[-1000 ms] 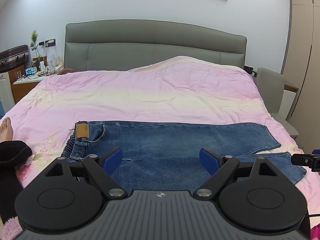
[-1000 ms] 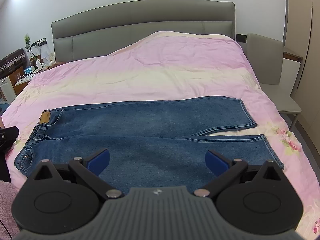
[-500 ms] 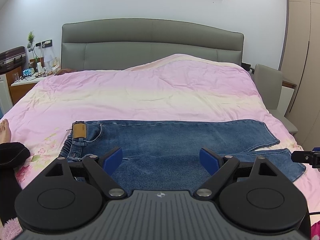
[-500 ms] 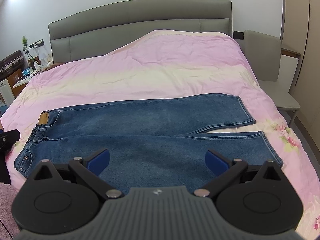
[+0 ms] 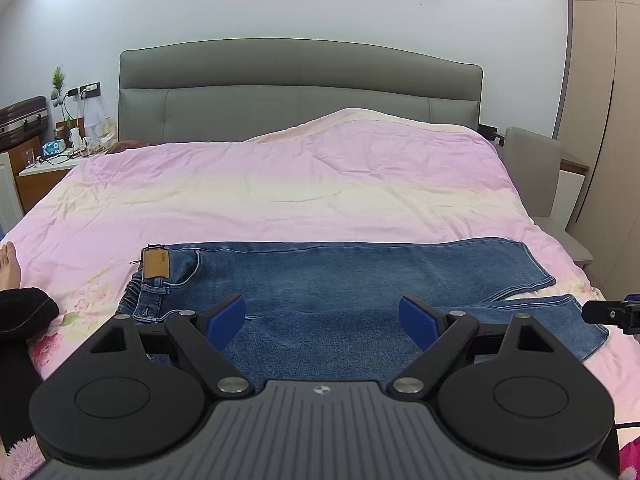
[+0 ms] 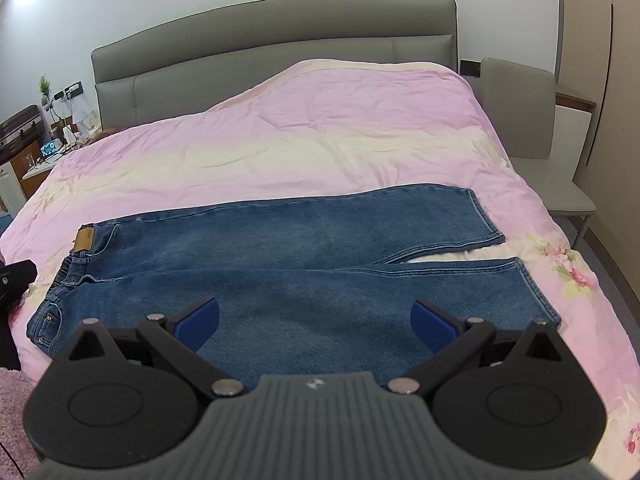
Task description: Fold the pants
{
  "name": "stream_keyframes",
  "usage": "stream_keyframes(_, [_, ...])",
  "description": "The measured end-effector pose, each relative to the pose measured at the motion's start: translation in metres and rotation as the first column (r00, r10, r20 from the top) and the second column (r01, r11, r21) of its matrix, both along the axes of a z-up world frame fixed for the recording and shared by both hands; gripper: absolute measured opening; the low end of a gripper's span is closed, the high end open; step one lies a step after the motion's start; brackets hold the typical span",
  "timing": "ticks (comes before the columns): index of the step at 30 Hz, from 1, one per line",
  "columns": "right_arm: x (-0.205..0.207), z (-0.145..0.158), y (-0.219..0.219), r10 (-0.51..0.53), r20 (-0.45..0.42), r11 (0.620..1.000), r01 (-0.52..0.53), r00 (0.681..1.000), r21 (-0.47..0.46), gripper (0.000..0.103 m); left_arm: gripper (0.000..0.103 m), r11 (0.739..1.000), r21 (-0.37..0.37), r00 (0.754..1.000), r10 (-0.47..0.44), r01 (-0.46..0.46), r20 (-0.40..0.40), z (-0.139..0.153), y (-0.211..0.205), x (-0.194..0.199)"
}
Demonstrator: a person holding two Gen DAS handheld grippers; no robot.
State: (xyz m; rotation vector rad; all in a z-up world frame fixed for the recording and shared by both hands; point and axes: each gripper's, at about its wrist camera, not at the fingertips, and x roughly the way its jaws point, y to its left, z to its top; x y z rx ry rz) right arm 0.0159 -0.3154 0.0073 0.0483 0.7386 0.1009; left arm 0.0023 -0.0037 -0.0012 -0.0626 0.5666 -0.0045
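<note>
Blue jeans [image 5: 340, 280] lie flat across the pink bed cover, waistband with a tan leather patch [image 5: 156, 264] at the left, leg hems at the right. In the right wrist view the jeans [image 6: 280, 264] show both legs side by side, split apart near the hems. My left gripper [image 5: 322, 318] is open and empty, held above the near edge of the jeans. My right gripper [image 6: 314, 322] is open and empty, also above the near leg. The tip of the right gripper [image 5: 612, 314] shows at the right edge of the left wrist view.
The bed [image 5: 280, 192] has a grey headboard [image 5: 300, 88]. A nightstand [image 5: 48, 160] with small items stands at the left. A grey chair [image 6: 532, 128] stands at the bed's right. A bare foot [image 5: 10, 264] and dark trouser leg are at the left edge.
Both grippers have drifted slightly up and back, so the jeans sit a little lower and further in view. Both stay open. The jeans have not moved.
</note>
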Motion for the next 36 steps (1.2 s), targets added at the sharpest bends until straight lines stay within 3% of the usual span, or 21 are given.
stream_keyframes(36, [-0.011, 0.005, -0.003, -0.021, 0.004, 1.000, 0.021, 1.000, 0.017, 0.098, 0.101, 1.000, -0.014, 1.000, 0.002, -0.002, 0.014, 0.004, 0.005, -0.014])
